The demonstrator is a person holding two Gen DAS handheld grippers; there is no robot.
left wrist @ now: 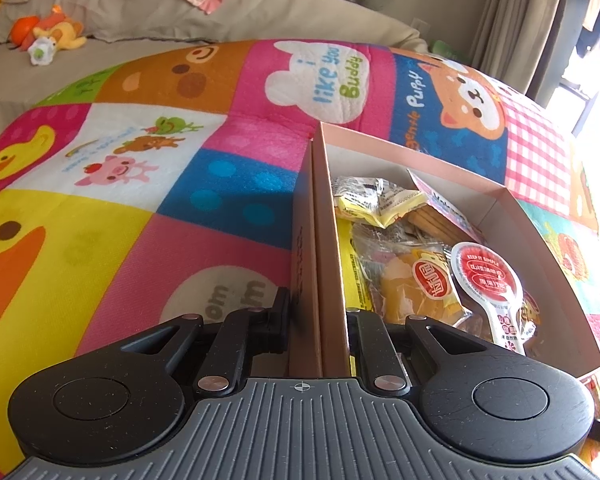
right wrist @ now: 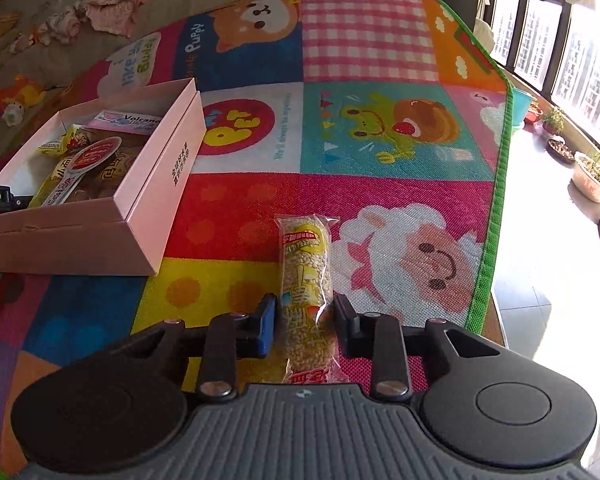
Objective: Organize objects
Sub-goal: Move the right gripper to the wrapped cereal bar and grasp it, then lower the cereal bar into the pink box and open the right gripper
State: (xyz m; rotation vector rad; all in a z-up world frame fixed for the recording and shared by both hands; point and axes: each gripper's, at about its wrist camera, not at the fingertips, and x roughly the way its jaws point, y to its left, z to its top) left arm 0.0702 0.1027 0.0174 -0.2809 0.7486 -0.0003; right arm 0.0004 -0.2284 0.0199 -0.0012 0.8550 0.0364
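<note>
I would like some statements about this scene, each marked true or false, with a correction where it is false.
1. The left gripper is clamped on the side wall of the pink box. True.
2. The pink box has no snacks in it. False: it holds several wrapped snacks, among them a red-lidded spoon-shaped pack.
3. The puffed rice bar lies on the play mat, outside the box. True.
4. The right gripper is far from the puffed rice bar. False: its jaws stand on either side of the bar, close against the wrapper.
5. The play mat is plain grey. False: it shows colourful cartoon animals.
</note>
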